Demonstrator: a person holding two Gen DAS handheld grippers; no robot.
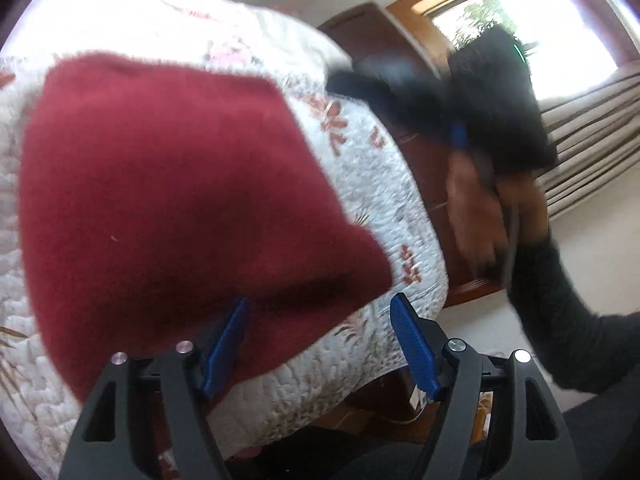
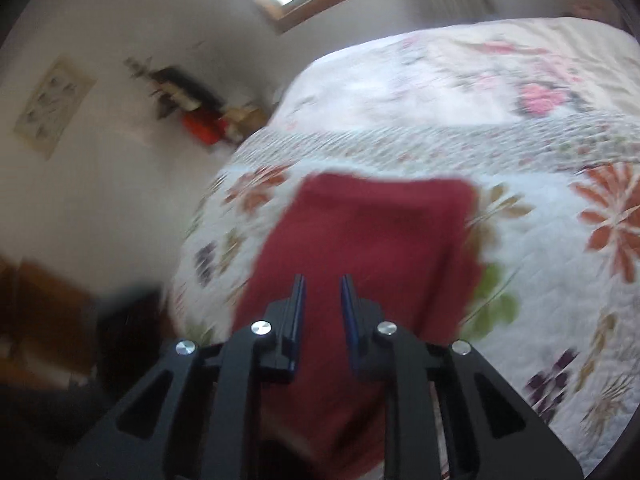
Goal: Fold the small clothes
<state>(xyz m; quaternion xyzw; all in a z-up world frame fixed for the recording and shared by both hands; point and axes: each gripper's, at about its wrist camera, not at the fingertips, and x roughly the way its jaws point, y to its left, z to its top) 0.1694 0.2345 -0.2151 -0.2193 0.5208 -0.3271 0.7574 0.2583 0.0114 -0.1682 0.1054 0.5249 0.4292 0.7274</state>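
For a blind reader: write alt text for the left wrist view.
A dark red garment lies flat on a floral quilted bed, with the left gripper open at its near edge. The right gripper, blurred, is raised at right near a window.

Left gripper [image 1: 318, 312]: lower middle of the left wrist frame, blue pads spread wide, nothing between them.
Right gripper [image 2: 322, 288]: lower middle of the right wrist frame, blue pads nearly parallel with a narrow gap, empty.
Right hand [image 1: 492, 208]: right side of the left wrist frame, blurred, wrapped round the gripper's handle.
Sleeve [image 1: 560, 320]: dark, lower right.
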